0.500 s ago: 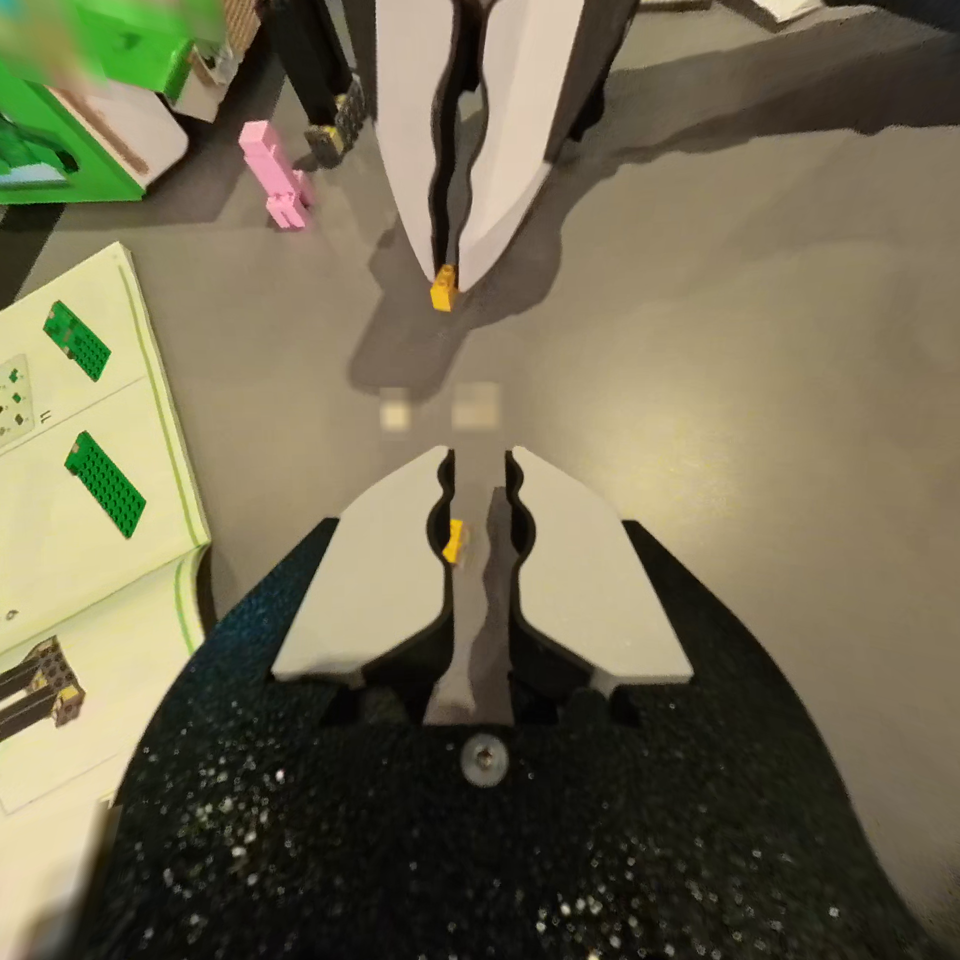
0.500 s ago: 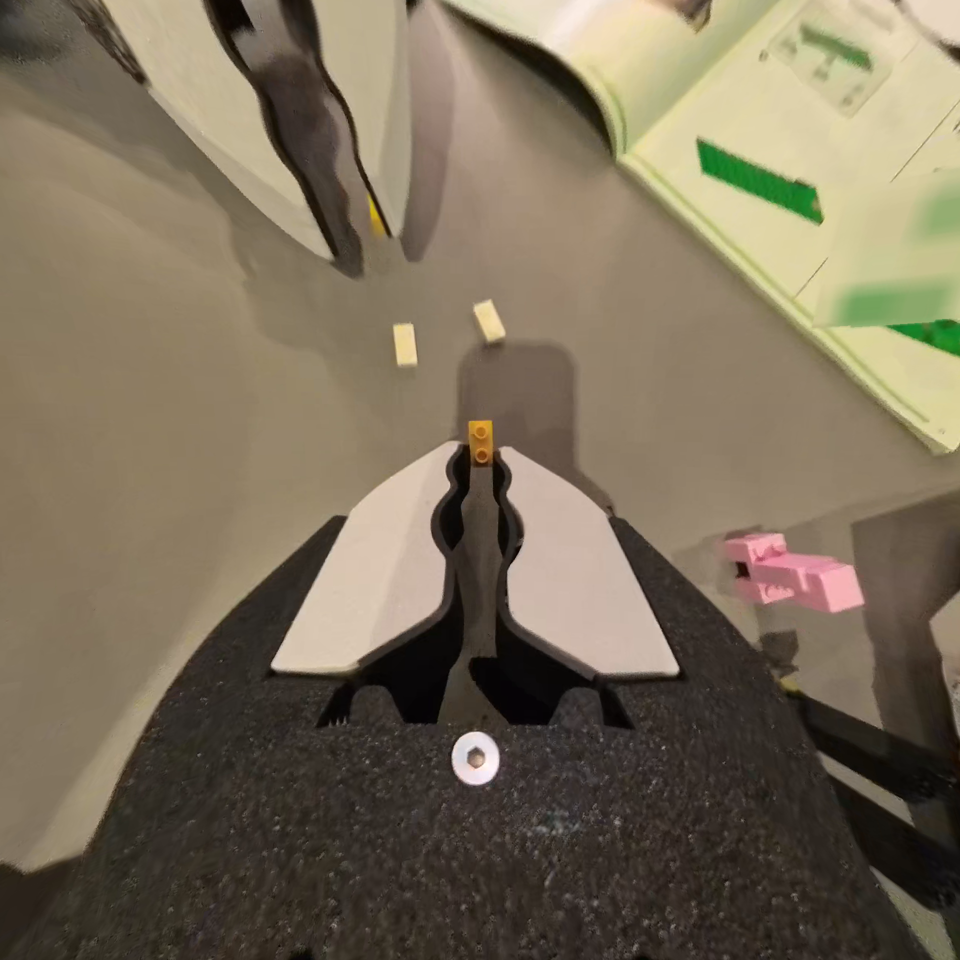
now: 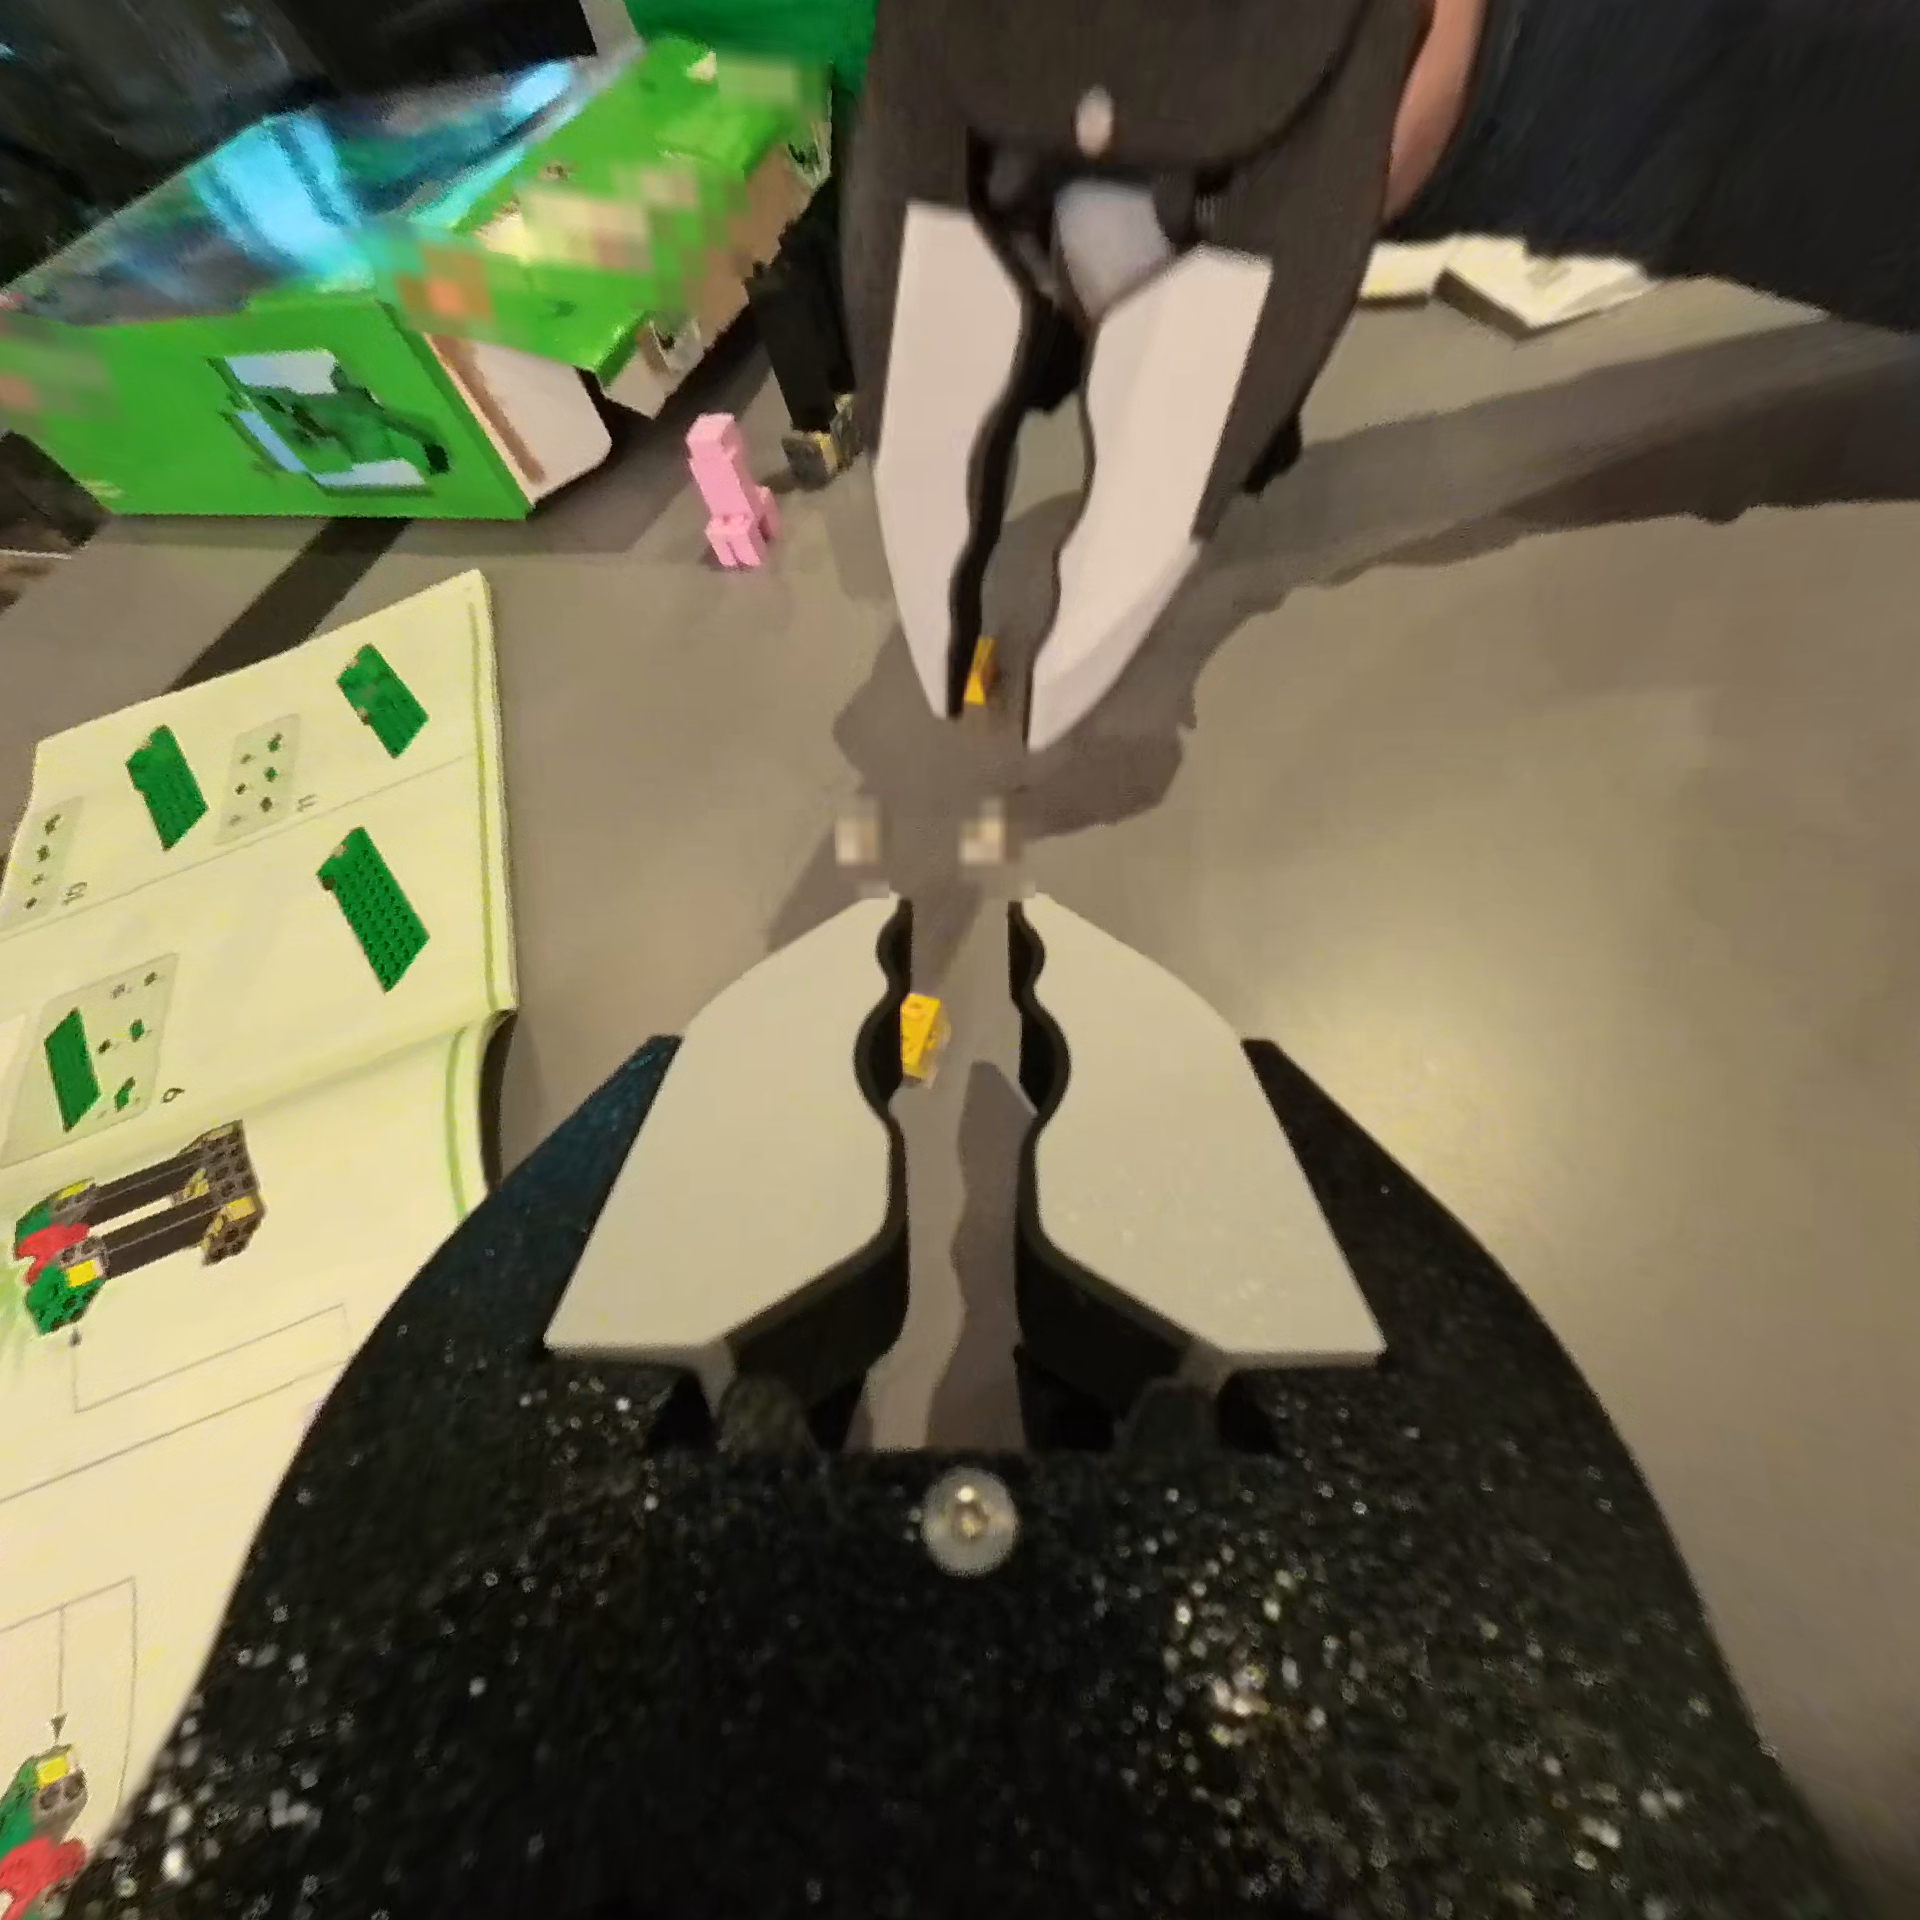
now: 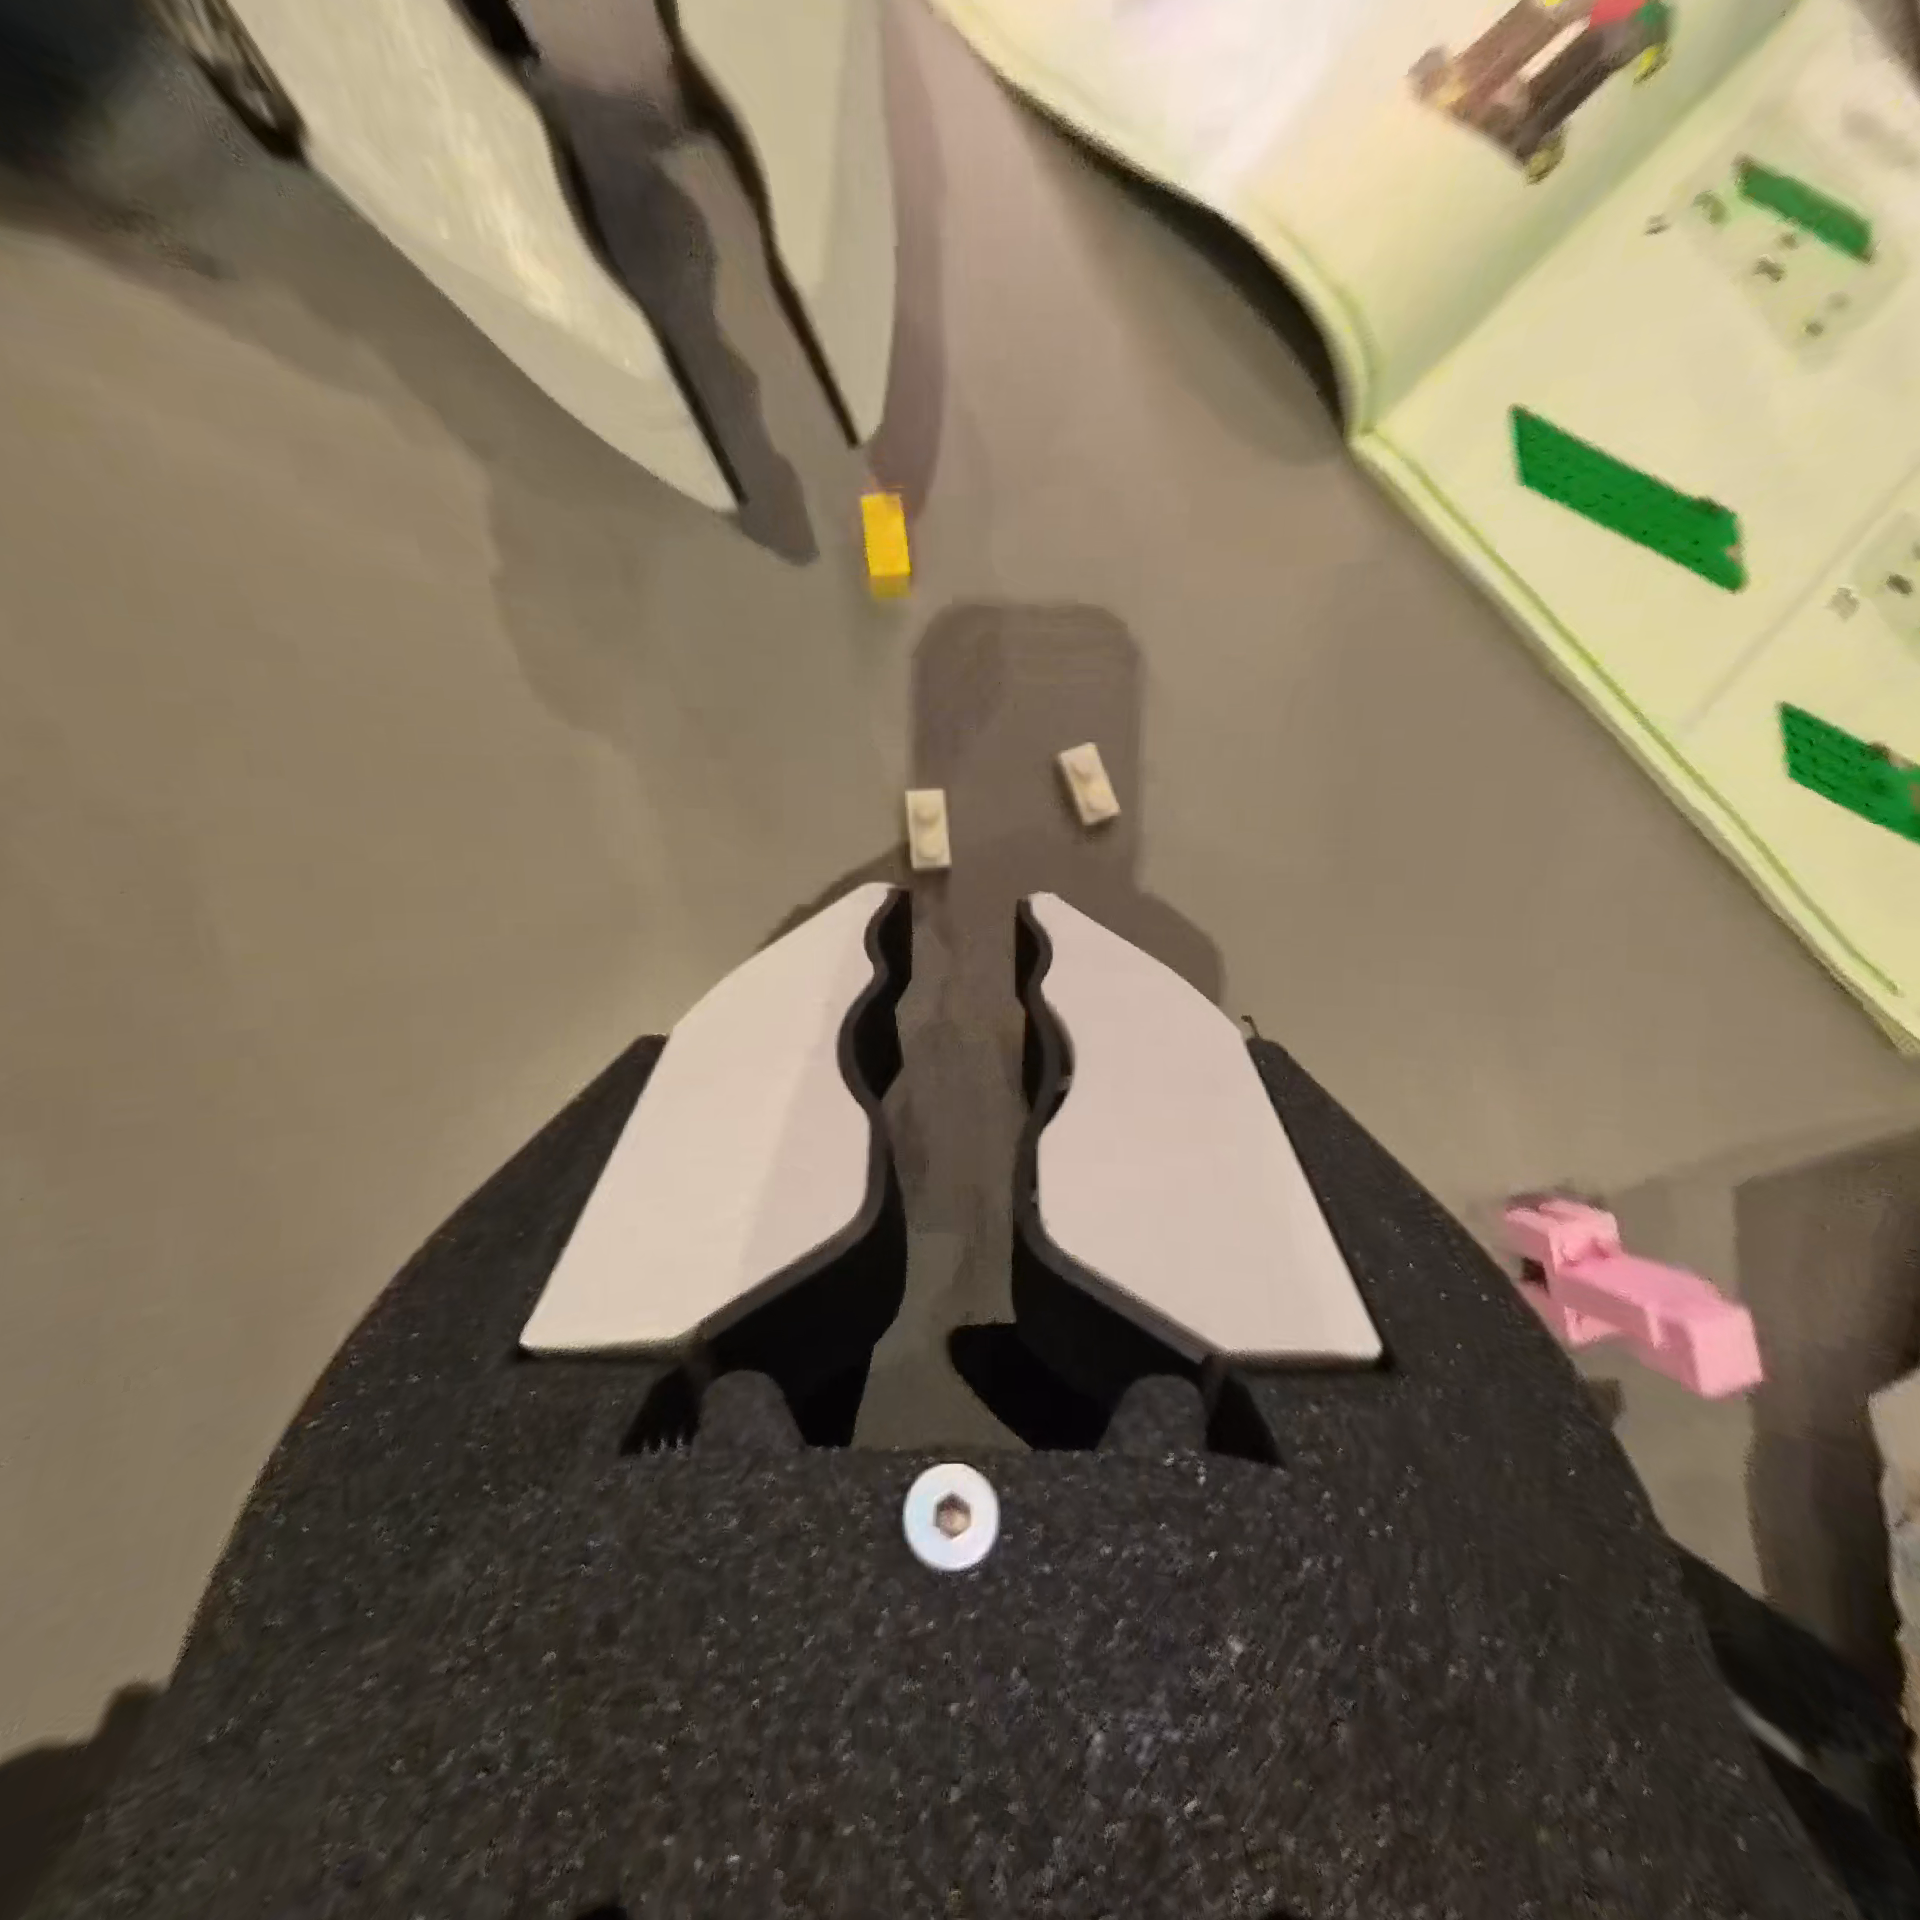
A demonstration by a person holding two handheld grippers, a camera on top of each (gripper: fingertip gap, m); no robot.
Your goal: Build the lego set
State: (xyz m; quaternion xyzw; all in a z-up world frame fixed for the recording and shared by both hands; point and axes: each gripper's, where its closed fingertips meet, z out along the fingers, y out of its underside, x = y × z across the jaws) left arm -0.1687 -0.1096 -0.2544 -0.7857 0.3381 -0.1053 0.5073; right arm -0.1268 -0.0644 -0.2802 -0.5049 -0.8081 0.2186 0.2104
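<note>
Since the earlier frame both pairs of jaws have been parted, and the yellow brick (image 3: 923, 1034) is no longer being pinched.

From the left wrist view, the left gripper (image 3: 958, 914) is being held with its jaws open over the grey desk (image 3: 1455, 935). The yellow brick is being seen in the gap, close against the left finger, with its long axis running roughly along the fingers. Opposite, the right gripper (image 3: 987, 717) is being pointed back with its jaws apart. A small orange piece (image 3: 980, 670) is being shown near its tips; whether it is touching a finger cannot be told. An open instruction booklet (image 3: 260, 935) is lying at the left, with a pink pig figure (image 3: 732, 488) and a green box (image 3: 312, 416) beyond.

From the right wrist view, the right gripper (image 4: 961, 899) is being held open with nothing between its jaws. Two tan plates (image 4: 927, 842) are lying studs up just ahead of its tips, their long axes pointing roughly away from the camera. Farther on, the yellow brick (image 4: 885, 545) is lying on the desk (image 4: 312, 831), lengthwise toward the left gripper (image 4: 790, 468), just beside its open tips.
</note>
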